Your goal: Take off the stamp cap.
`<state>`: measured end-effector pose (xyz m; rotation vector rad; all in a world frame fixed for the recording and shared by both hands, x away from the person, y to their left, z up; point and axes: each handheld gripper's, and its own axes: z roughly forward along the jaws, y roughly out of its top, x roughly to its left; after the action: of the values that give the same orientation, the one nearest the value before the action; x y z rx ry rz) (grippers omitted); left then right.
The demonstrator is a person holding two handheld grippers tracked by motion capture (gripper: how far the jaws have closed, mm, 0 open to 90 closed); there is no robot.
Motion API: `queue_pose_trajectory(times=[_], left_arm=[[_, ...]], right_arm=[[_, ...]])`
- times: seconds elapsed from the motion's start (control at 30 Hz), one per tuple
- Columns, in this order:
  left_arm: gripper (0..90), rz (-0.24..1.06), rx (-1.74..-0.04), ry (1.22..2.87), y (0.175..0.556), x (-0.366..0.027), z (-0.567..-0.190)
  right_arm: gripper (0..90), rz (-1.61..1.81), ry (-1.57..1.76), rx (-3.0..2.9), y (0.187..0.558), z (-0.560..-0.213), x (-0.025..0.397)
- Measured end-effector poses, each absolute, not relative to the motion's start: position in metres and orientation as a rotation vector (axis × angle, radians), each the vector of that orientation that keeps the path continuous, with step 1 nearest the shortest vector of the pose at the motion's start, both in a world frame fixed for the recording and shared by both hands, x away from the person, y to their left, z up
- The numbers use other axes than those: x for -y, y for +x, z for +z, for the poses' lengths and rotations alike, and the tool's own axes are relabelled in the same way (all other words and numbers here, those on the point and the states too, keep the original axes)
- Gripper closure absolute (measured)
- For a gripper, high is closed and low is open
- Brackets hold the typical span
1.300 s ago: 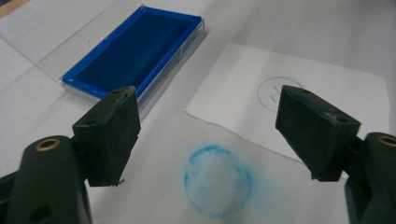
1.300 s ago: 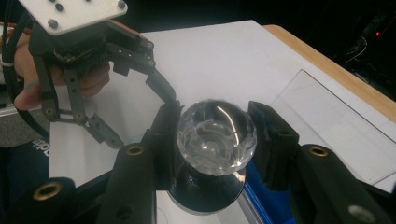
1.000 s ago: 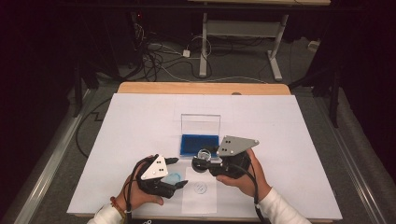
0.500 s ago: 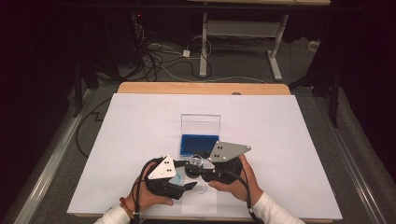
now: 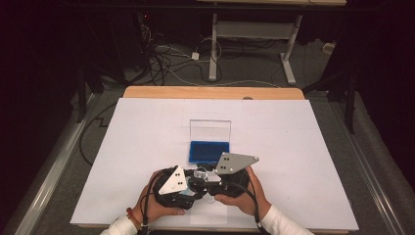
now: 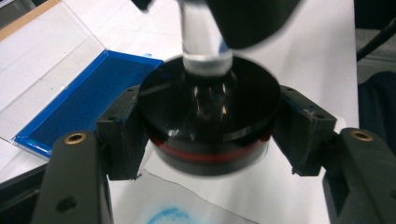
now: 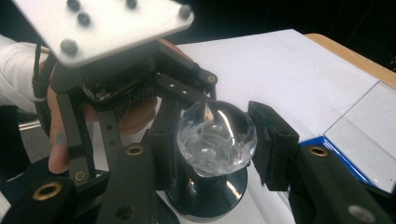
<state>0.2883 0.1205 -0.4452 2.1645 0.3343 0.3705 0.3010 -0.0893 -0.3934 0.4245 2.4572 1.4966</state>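
Observation:
A stamp with a round black base (image 6: 208, 116), a red band and a clear faceted knob (image 7: 216, 137) stands upright near the table's front edge (image 5: 199, 175). My left gripper (image 6: 208, 135) is shut on the black base, one pad on each side. My right gripper (image 7: 216, 144) comes from the opposite side, shut on the clear knob. In the high view the left gripper (image 5: 192, 188) and right gripper (image 5: 208, 178) meet at the stamp, a hand behind each. A blue ink pad (image 5: 209, 152) lies just beyond.
The ink pad's clear lid (image 5: 210, 131) lies open on its far side. A small sheet of paper (image 6: 233, 196) with a blue mark (image 6: 163, 217) lies under the stamp. White sheet (image 5: 303, 147) covers the wooden table (image 5: 210, 92); cables and desk legs lie beyond.
The two grippers have drawn together. The right one moved left and toward the front edge, away from the ink pad, and now meets the left one at the stamp.

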Motion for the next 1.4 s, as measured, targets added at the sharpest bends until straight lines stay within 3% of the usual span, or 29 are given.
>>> queue_pose_trajectory(times=[0.63, 0.97, 1.4], left_arm=[[36.1, 0.356, -0.361, 2.199, 0.291, -0.121, -0.446], [36.6, 0.248, -0.470, 2.200, 0.302, -0.130, -0.454], [36.5, 0.313, -0.402, 2.253, 0.297, -0.126, -0.453]], right_arm=[[56.9, 1.505, 0.472, -2.456, 0.303, -0.396, 0.092], [57.0, 1.556, 0.443, -2.382, 0.298, -0.391, 0.096], [56.9, 1.530, 0.466, -2.346, 0.301, -0.381, 0.115]])
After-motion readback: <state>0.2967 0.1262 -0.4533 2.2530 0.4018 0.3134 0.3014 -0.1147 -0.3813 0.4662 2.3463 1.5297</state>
